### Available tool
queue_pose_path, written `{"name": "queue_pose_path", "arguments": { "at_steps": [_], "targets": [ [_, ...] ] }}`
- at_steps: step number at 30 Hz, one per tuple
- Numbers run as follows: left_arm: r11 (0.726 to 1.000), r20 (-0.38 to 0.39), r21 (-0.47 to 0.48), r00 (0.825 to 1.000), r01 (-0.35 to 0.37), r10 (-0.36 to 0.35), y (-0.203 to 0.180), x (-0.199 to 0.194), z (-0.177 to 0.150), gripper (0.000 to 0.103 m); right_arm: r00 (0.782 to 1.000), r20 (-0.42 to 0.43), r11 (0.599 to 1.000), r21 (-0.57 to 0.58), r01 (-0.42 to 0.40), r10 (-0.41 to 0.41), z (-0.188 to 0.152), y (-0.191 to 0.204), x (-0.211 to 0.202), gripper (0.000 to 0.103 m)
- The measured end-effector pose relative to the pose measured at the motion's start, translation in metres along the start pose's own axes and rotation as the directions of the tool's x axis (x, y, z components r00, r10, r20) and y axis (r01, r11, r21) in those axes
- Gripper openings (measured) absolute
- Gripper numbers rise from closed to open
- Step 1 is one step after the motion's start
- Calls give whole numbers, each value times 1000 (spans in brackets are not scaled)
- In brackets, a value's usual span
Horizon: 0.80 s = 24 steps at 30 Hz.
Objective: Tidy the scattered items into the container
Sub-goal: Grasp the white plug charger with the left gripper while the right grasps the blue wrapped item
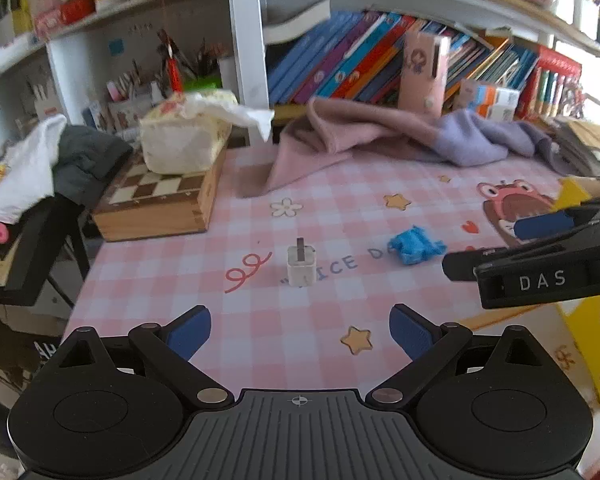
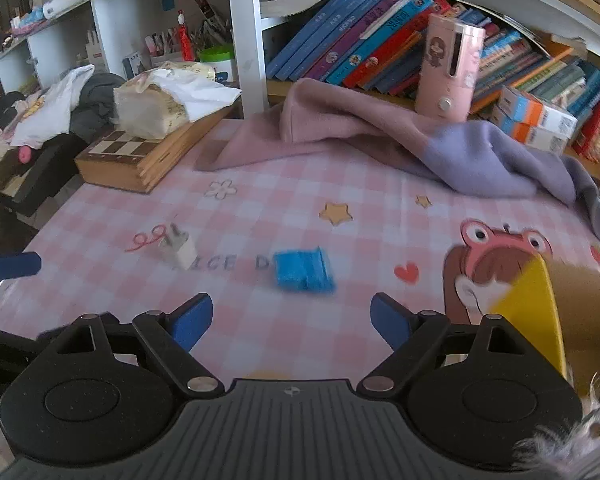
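The white charger plug (image 1: 301, 266) is seen at the centre of the left wrist frame, prongs up, on the pink checked mat (image 1: 228, 184); the blue item (image 1: 416, 245) lies to its right. Both the left gripper (image 1: 299, 332) and right gripper (image 2: 291, 318) are held wide open, empty. The plug's flat sides should be straddled squarely.

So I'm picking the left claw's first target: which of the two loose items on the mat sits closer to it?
The white charger plug, straight ahead of the open left claw. The crumpled blue item lies farther right, nearer the right claw.
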<state>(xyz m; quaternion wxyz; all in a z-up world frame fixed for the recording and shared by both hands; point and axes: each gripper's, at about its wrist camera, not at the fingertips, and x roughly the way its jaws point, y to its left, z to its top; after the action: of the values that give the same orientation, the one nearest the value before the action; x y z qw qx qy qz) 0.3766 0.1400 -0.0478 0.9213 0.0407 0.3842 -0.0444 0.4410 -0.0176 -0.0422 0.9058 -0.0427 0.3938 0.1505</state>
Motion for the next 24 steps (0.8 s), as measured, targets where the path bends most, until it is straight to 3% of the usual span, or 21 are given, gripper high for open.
{"name": "queue_pose_path", "arguments": {
  "at_steps": [7, 14, 19, 24],
  "targets": [
    [1000, 6, 18, 1000, 10, -10, 3, 42, 15, 95, 999, -34, 1000, -25, 3, -4, 17, -4, 47, 80],
    [1000, -21, 7, 999, 29, -29, 8, 84, 22, 63, 999, -39, 999, 44, -26, 28, 22, -16, 81, 73],
    [999, -33, -25, 999, 36, -37, 13, 102, 21, 56, 997, -66, 997, 69, -24, 29, 19, -22, 97, 70],
    [999, -40, -11, 998, 51, -51, 11, 110, 20, 44, 997, -74, 998, 58, -18, 22, 19, -23, 103, 57]
  ]
}}
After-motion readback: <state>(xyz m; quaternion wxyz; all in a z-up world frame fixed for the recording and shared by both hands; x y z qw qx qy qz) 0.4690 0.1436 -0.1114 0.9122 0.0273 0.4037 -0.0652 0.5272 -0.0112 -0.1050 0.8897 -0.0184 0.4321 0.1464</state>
